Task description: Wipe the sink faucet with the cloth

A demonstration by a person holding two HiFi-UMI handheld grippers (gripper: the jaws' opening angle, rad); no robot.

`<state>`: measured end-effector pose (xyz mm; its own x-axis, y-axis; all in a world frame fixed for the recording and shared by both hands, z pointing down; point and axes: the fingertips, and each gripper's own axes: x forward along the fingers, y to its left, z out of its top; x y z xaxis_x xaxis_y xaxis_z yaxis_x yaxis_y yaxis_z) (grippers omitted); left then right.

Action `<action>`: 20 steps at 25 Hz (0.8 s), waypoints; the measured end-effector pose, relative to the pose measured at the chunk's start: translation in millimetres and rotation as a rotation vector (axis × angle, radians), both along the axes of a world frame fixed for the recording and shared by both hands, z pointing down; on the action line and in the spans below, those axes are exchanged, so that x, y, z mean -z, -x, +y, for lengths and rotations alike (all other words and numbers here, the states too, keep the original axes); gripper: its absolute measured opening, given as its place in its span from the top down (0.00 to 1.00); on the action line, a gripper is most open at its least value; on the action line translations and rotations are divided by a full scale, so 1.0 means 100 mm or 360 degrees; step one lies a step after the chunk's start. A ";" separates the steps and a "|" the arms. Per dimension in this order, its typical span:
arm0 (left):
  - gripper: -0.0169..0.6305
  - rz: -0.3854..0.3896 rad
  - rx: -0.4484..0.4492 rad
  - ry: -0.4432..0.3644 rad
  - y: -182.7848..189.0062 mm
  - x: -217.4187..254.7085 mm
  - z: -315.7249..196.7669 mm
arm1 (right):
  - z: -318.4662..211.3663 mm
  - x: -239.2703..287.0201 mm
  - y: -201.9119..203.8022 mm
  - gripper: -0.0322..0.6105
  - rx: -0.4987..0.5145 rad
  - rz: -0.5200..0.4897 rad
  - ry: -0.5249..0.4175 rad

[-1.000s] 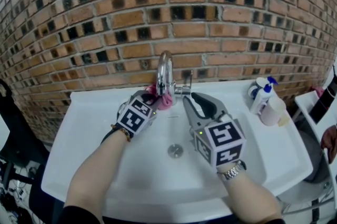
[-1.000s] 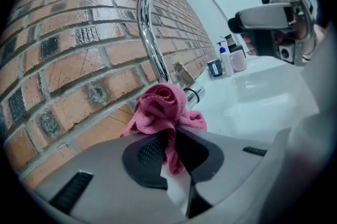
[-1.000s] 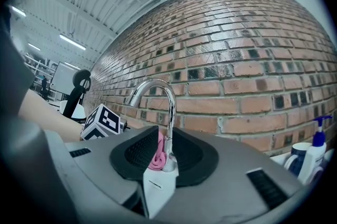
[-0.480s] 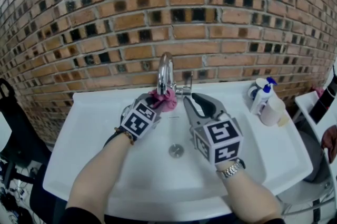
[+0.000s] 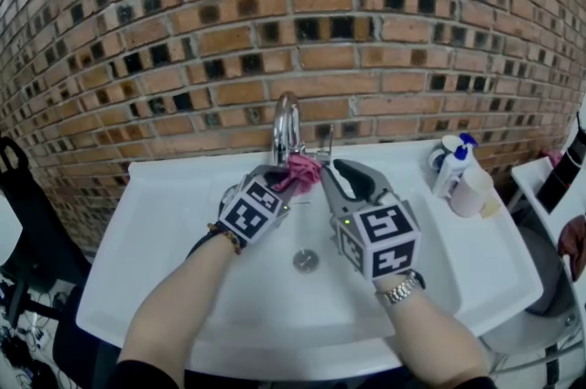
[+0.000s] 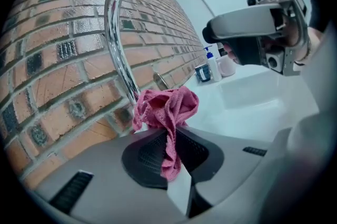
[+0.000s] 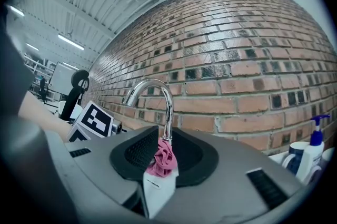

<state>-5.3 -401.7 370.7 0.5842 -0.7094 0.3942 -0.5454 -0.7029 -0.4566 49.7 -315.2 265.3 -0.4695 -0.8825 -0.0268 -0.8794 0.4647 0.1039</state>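
The chrome faucet curves up from the back of the white sink. My left gripper is shut on a crumpled pink cloth. It holds the cloth low against the faucet, just right of its base. In the left gripper view the cloth bulges out of the closed pads beside the faucet's stem. My right gripper hovers over the basin with its jaws together and nothing in them. Its tips are close to the cloth's right edge. In the right gripper view the cloth shows just beyond its tips, under the spout.
A brick wall rises right behind the sink. The drain lies in the basin below both grippers. A pump bottle and a white cup stand on the sink's right rear corner. A black chair stands at the far left.
My left gripper has slid the cloth to the right across the faucet's base, toward the right gripper. The right gripper has stayed where it was.
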 end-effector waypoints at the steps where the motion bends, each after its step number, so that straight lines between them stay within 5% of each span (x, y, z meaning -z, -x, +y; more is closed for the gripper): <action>1: 0.91 0.0012 -0.0005 0.0002 -0.01 0.01 0.02 | 0.00 0.00 0.00 0.80 0.0001 -0.0004 0.0000; 20: 0.91 0.0391 0.0028 -0.0015 0.20 0.45 0.97 | 0.09 0.04 0.05 0.80 0.0038 -0.0061 -0.0033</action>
<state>-25.7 -304.7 326.1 0.6493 -0.7234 0.2349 -0.6532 -0.6885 -0.3151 45.2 -305.7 261.3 -0.4887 -0.8702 -0.0633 -0.8716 0.4837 0.0800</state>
